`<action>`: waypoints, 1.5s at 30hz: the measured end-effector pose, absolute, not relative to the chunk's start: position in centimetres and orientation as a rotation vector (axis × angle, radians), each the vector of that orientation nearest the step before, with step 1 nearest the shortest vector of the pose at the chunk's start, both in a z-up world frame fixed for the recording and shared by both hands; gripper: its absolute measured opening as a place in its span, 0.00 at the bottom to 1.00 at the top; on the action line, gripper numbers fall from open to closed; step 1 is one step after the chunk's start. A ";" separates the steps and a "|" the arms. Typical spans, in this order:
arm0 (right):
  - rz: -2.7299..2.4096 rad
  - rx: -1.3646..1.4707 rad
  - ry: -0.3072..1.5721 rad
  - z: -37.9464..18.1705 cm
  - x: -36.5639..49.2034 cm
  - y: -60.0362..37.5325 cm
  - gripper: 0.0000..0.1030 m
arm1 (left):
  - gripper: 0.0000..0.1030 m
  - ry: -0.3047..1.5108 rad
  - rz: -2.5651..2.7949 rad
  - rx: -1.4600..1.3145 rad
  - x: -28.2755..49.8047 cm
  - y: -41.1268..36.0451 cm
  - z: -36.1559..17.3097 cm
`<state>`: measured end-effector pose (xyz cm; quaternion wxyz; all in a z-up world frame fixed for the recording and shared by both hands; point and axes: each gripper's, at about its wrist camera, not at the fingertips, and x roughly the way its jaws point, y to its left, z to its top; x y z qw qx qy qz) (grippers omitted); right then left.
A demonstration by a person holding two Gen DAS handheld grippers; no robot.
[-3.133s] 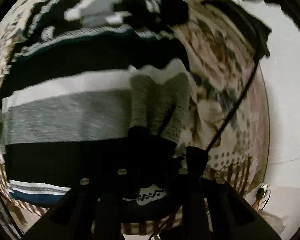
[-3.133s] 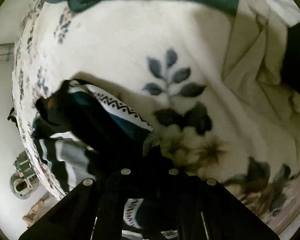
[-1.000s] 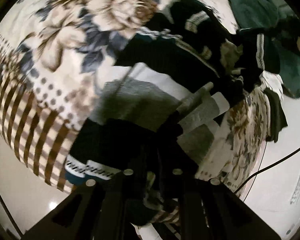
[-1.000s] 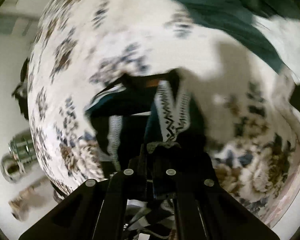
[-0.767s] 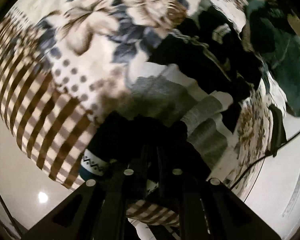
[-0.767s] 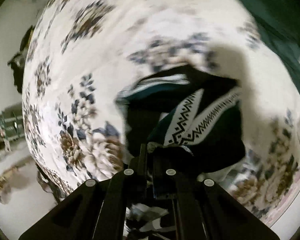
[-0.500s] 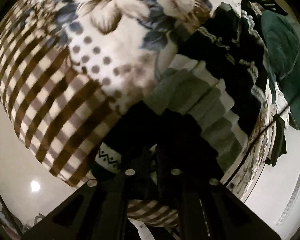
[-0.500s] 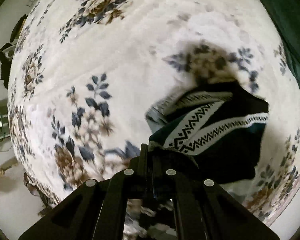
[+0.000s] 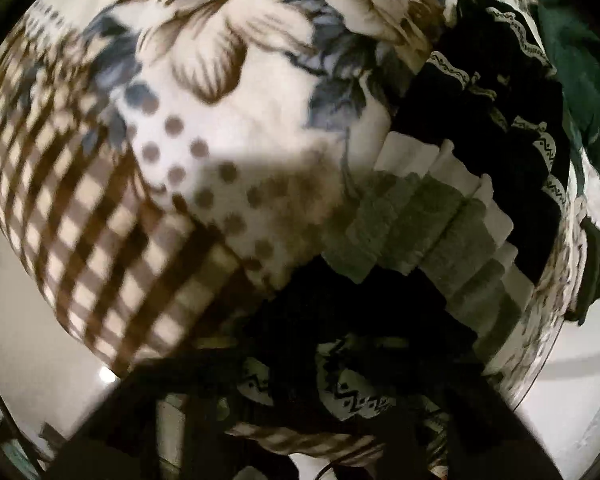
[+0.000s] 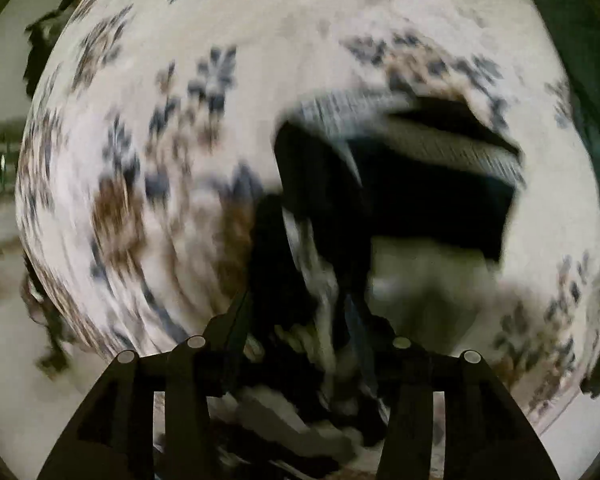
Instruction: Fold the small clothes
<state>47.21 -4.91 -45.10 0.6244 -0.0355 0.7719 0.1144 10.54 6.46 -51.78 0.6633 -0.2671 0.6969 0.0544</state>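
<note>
A striped knit sweater (image 9: 440, 216), black, white, grey and teal with zigzag bands, lies bunched on a floral blanket (image 9: 236, 80). In the left wrist view my left gripper (image 9: 300, 392) is open, its fingers spread wide and blurred, with the sweater's zigzag hem lying between them. In the right wrist view the same sweater (image 10: 432, 184) lies folded over on the blanket (image 10: 140, 160). My right gripper (image 10: 300, 344) is open, its jaws wide apart, with loose sweater cloth between them. The view is motion-blurred.
A dark green garment (image 9: 580, 60) lies at the blanket's far right and shows along the right edge of the right wrist view (image 10: 588, 80). The blanket's striped border (image 9: 80, 240) hangs over the edge above a pale floor (image 9: 32, 360).
Both grippers were shut on the sweater's hem and have now opened, letting it go. The sweater has been carried over and folded onto itself on the blanket.
</note>
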 end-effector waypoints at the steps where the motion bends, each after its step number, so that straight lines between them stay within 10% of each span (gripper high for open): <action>1: 0.251 -0.094 1.788 -45.3 43.7 -5.8 0.50 | 0.89 1.574 0.120 -0.589 10.8 6.6 -51.6; 14: -0.006 0.230 1.918 -57.1 21.7 -5.8 0.48 | 0.89 1.664 0.172 -0.226 12.6 10.3 -51.3; 18: -0.043 0.148 1.839 -56.6 20.2 -5.3 0.12 | 0.89 1.667 0.251 -0.251 12.1 13.9 -51.1; 26: 0.172 -0.174 1.631 -51.2 15.1 -1.4 0.07 | 0.89 1.676 0.429 -0.439 9.3 22.1 -50.5; 37: 0.381 -0.382 1.689 -52.4 6.6 4.3 0.12 | 0.89 1.606 0.480 -0.357 6.5 27.9 -47.2; 45: 0.356 0.159 1.738 -47.5 16.1 -6.1 0.32 | 0.89 1.549 0.298 -0.246 11.3 18.7 -47.1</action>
